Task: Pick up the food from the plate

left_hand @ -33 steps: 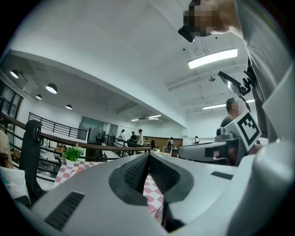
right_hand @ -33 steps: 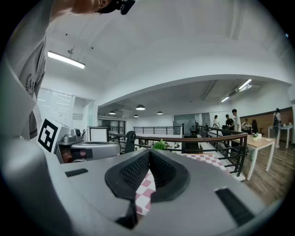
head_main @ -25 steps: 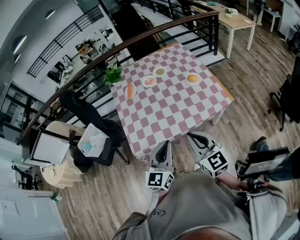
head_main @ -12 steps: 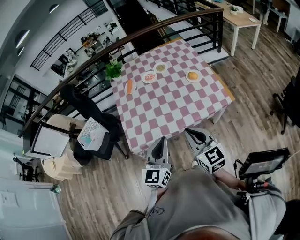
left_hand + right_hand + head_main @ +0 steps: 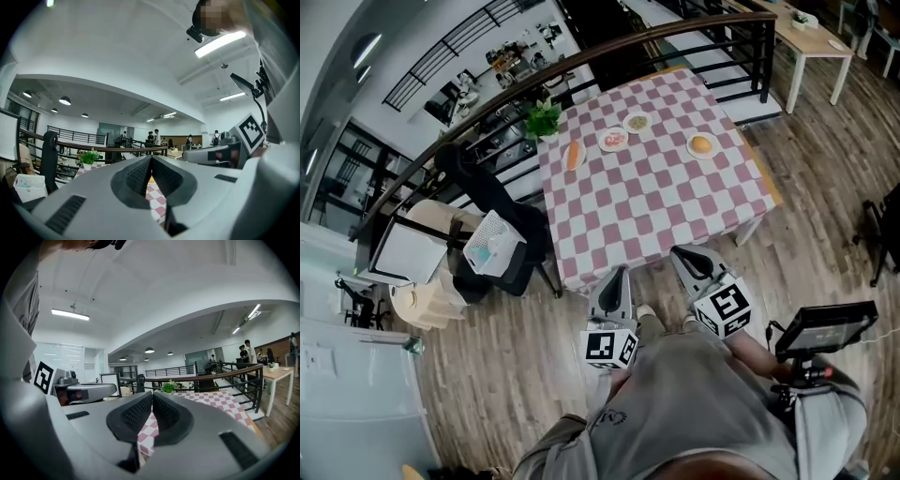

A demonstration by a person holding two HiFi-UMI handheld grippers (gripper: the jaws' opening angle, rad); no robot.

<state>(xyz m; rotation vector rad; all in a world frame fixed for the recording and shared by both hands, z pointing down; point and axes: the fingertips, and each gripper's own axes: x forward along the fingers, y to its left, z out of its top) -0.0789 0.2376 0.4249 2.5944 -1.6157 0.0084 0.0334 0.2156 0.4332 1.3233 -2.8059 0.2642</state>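
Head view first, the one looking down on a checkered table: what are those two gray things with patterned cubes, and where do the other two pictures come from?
There is no robot here. A person stands before the table with a hand-held tool in each hand: the left gripper and the right gripper. The cubes are part of them. The head view comes from a camera on the person's head, looking down. The other two come from a camera riding on each gripper, looking along its jaws. Both pairs of jaws are together and hold nothing. Toward the far side of the checkered cloth sit small plates of food, among them a long orange piece and a round bun, near a potted plant.
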